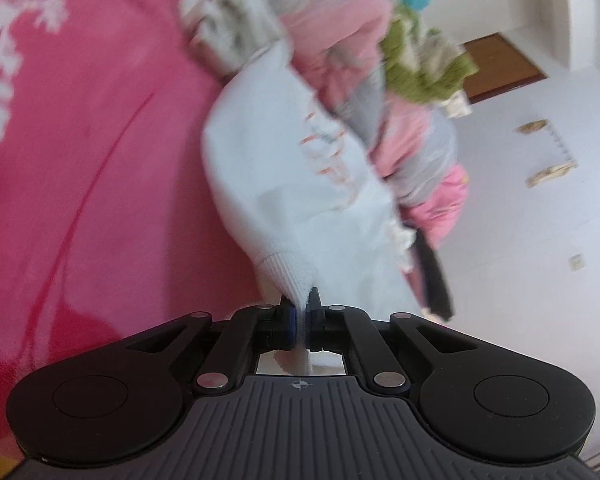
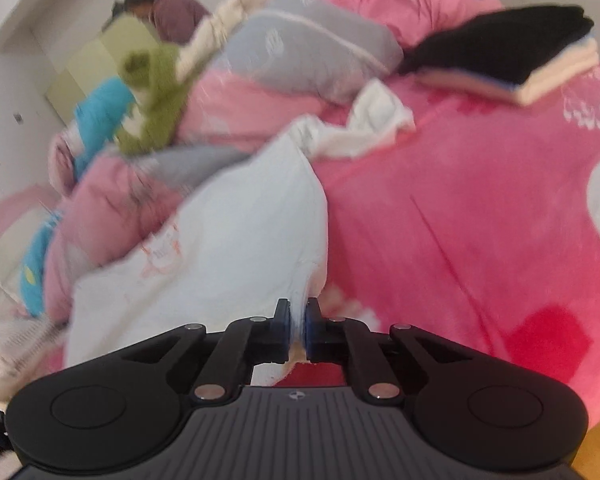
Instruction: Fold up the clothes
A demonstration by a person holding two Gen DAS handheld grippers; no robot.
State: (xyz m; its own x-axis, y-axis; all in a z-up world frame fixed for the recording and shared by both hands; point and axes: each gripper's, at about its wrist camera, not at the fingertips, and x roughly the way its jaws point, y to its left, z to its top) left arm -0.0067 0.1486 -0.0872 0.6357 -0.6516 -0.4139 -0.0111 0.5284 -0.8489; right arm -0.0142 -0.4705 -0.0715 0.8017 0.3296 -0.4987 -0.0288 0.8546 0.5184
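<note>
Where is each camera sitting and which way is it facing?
Left wrist: on the left gripper, facing along its fingers at the white garment and clothes heap; only the gripper shows.
Right wrist: on the right gripper, facing over the pink bed cover toward a folded stack; only the gripper shows.
Shared: the white garment, pinched by both.

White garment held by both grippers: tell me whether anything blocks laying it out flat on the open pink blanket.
Nothing visible does. The white garment, pinched by the left gripper and right gripper, hangs beside bare pink blanket; the clothes pile sits off to one side.
</note>
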